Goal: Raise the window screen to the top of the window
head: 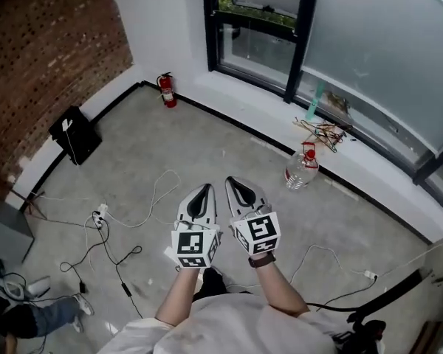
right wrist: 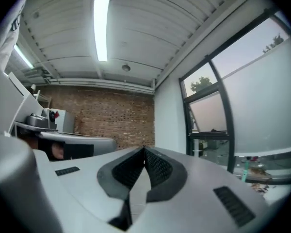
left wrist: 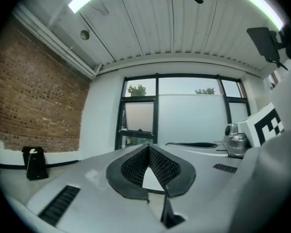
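The black-framed window [head: 303, 28] runs along the far wall above a low sill. Pale, frosted-looking panels [head: 376, 57] fill most of it, and I cannot tell which one is the screen. Both grippers are held side by side over the concrete floor, well short of the window and pointing level. My left gripper [head: 201, 195] is shut with nothing in it; in its own view the jaws [left wrist: 148, 147] meet at the tip in front of the window [left wrist: 184, 115]. My right gripper [head: 236, 186] is also shut and empty [right wrist: 144, 149], angled toward the corner where the brick wall meets the window.
A red fire extinguisher [head: 167, 91] stands by the sill at the left. A large plastic bottle [head: 302, 167] sits below a bundle of sticks [head: 323, 131]. A black box [head: 75, 134] leans by the brick wall [head: 44, 57]. Cables and a power strip [head: 100, 216] lie on the floor.
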`<state>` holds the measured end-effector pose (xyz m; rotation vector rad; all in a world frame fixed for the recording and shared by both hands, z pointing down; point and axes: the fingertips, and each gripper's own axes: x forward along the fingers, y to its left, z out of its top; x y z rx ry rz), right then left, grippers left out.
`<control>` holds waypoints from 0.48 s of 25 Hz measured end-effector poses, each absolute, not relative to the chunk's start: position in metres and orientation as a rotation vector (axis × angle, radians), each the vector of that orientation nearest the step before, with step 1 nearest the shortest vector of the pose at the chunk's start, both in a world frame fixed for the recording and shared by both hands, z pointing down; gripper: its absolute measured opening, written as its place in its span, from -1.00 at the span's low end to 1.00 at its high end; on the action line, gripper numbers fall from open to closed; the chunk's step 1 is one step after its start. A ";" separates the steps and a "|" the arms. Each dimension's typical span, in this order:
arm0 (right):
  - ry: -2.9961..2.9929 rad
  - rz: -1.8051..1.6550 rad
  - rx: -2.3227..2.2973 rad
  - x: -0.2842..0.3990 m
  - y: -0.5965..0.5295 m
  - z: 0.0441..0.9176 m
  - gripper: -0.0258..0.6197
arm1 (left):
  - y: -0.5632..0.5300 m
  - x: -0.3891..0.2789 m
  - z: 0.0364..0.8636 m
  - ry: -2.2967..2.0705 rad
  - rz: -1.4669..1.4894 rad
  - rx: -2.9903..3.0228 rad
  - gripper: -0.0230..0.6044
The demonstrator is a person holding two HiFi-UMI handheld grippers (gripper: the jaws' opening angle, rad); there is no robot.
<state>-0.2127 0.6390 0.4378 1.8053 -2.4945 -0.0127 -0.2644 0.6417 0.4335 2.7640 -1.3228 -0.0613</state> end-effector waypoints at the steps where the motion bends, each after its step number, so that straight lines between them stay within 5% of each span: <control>1: -2.533 -0.021 1.749 -0.237 0.627 0.439 -0.91 | 0.629 -0.286 0.435 -1.392 -0.074 2.727 -0.93; 6: -2.625 -0.068 1.594 -0.317 0.565 0.440 -0.91 | 0.562 -0.389 0.432 -1.787 -0.242 2.473 -0.93; 12: -2.643 -0.137 1.595 -0.340 0.483 0.430 -0.91 | 0.481 -0.430 0.429 -1.892 -0.230 2.456 -0.93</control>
